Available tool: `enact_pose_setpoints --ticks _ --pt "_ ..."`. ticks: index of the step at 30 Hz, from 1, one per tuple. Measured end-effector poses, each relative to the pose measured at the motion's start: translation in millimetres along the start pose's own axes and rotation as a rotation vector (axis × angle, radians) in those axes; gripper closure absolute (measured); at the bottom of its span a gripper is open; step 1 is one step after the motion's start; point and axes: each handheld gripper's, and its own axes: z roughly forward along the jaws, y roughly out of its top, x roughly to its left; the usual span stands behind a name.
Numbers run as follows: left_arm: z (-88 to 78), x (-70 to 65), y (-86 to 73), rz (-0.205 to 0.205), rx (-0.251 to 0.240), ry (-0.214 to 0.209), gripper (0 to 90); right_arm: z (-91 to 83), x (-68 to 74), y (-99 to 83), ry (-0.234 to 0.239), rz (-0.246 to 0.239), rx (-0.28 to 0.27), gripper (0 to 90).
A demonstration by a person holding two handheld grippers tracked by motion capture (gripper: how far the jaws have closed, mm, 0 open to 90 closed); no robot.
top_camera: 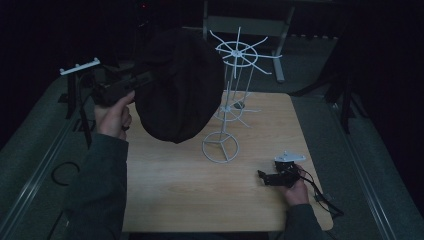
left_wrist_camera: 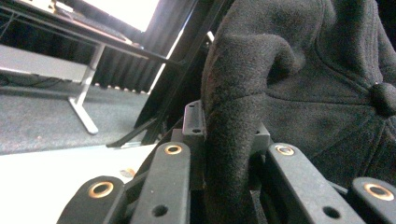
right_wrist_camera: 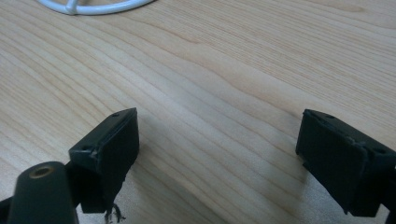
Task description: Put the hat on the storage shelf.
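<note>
A person at a wooden table (top_camera: 200,200) lifts a dark fleece cap (top_camera: 177,85) in the left gripper (top_camera: 125,87), its jaws clenched on a fold of the cap's edge, as the left gripper view shows, with the cloth pinched between them. The cap hangs in the air just left of a white wire display stand (top_camera: 232,95), level with its upper ring of spokes, apparently so that it can be brought over a prong. The right gripper (top_camera: 281,175) rests low at the table's right side, well apart from the stand, jaws released and wide with bare wood between them. The stand's lower spokes and round base (top_camera: 220,146) lie beneath the cap's likely path; dark floor and a metal frame surround the table.
</note>
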Motion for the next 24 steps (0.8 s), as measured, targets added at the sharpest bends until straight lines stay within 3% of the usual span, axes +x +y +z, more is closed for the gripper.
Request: enact_pose_setpoints --ticks 3,8,14,15,24 --pt "12.1 1.9 -4.9 0.016 0.041 0.038 78.3 0.1 0.0 0.0 -0.001 -0.001 -0.001 13.2" --pt "20.6 1.2 -8.1 0.022 0.056 0.052 78.4 0.1 -0.1 0.0 0.000 -0.001 -0.001 13.2" --pt "36.3 0.0 -16.6 0.042 0.138 0.066 77.9 0.1 -0.1 0.0 0.000 -0.001 0.000 13.2" --pt "40.2 0.0 -18.7 0.045 0.156 0.084 77.4 0.1 -0.1 0.0 0.000 -0.001 0.000 13.2" --pt "50.8 2.7 -24.8 0.041 0.203 0.136 74.3 0.2 0.0 -0.1 0.000 0.000 -0.001 13.2"
